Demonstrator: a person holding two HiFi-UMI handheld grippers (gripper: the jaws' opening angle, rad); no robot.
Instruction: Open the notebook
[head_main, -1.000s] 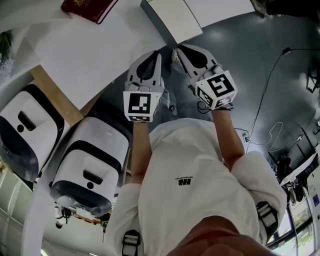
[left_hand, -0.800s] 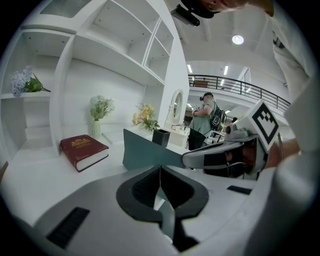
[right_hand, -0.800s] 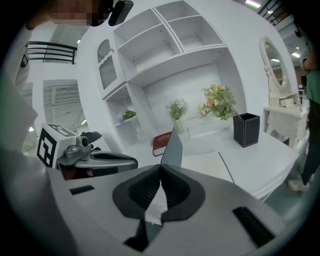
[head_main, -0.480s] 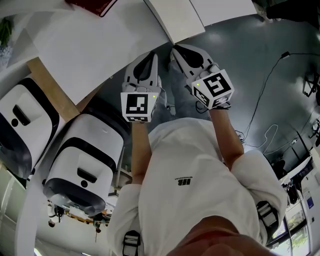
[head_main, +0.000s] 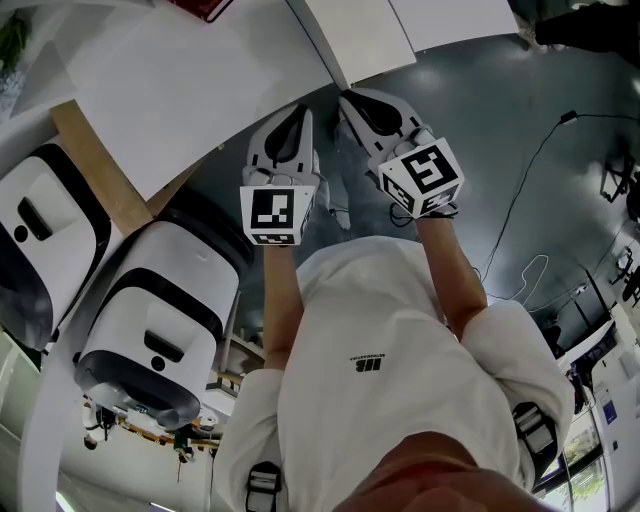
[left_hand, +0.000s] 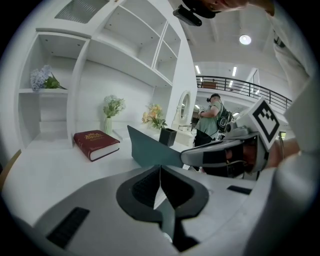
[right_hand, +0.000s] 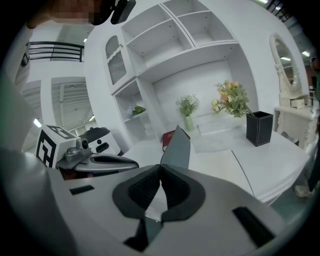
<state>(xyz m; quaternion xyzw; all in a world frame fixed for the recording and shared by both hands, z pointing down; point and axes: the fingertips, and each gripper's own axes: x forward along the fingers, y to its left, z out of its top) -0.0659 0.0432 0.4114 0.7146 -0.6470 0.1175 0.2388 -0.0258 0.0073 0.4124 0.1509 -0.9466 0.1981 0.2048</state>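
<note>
The notebook (left_hand: 96, 144), a dark red hardback, lies closed on the white table (left_hand: 45, 170), well ahead and left of both grippers. In the head view only its corner (head_main: 195, 8) shows at the top edge. In the right gripper view it (right_hand: 168, 138) peeks out behind a grey-green upright panel (right_hand: 177, 147). My left gripper (head_main: 300, 112) and right gripper (head_main: 350, 100) hover side by side over the floor at the table's near edge. Both are shut and hold nothing: left pads (left_hand: 160, 167), right pads (right_hand: 161, 167).
Two white-and-black machines (head_main: 160, 330) (head_main: 30, 240) stand at the left by the table. On the table's far side are a black box (right_hand: 259, 127), vases of flowers (right_hand: 187, 112) and white shelving (left_hand: 125, 45). Cables (head_main: 540, 200) cross the grey floor. A person (left_hand: 215, 117) stands in the background.
Both grippers have drifted a little toward the table edge, still shut. The red notebook has slid almost out of the top of the head view.
</note>
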